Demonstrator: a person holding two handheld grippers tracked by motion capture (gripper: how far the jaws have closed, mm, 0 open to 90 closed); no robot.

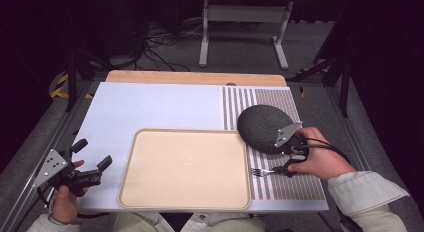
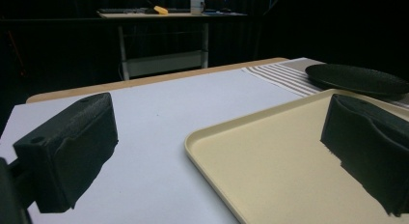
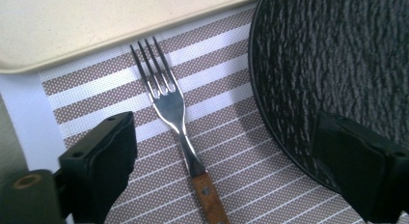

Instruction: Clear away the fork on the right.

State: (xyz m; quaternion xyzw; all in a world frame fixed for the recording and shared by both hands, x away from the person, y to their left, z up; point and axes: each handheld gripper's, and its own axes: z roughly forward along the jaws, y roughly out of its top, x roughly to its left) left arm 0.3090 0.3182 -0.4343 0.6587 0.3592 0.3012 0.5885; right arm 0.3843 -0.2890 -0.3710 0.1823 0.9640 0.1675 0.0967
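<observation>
A metal fork [image 3: 169, 101] with a wooden handle lies on the striped placemat [image 3: 226, 93], its tines toward the beige tray [image 3: 96, 21]. My right gripper [image 3: 229, 137] is open just above it, one jaw on each side of the handle, not touching it. In the high view the fork [image 1: 261, 171] sits right of the tray [image 1: 185, 167] with the right gripper [image 1: 286, 164] over its handle end. My left gripper [image 1: 93, 153] is open with nothing in it, left of the tray, and its own view [image 2: 217, 137] looks across the tray's near corner [image 2: 270, 151].
A dark textured plate [image 1: 264, 127] rests on the placemat [image 1: 300, 184] beside the right gripper, seen close in the right gripper view [image 3: 337, 50] and far off in the left gripper view [image 2: 357, 79]. A white mat [image 1: 150, 107] covers the table's left part.
</observation>
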